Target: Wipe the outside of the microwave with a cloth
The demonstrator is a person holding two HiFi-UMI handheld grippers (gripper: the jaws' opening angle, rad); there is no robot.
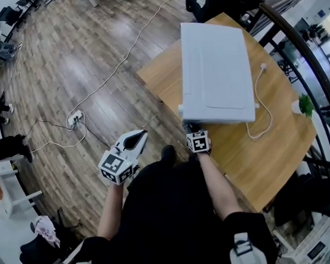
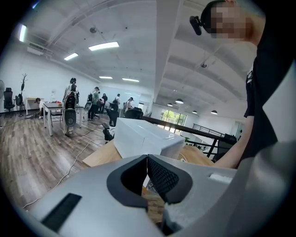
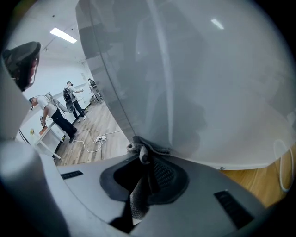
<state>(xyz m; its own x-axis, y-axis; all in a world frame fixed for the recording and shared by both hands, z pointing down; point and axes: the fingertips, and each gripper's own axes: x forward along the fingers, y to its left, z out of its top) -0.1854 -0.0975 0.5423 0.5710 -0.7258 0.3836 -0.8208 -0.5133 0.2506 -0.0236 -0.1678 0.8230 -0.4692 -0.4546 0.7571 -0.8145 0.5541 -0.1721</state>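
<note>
Both tongs are closed: the right gripper (image 3: 147, 157) pinches the cloth (image 3: 138, 196) against the microwave's (image 1: 216, 70) near side, by its left corner; the left gripper (image 1: 138, 137) hangs empty beyond the table's (image 1: 275, 157) near edge. Only a small fold looks pinched, so a hard stroke could pull it free. That corner sits close to the table's edge; open room lies right, past the cable (image 1: 265, 107).

Head cam overhead; microwave (image 1: 216, 70) in all.
</note>
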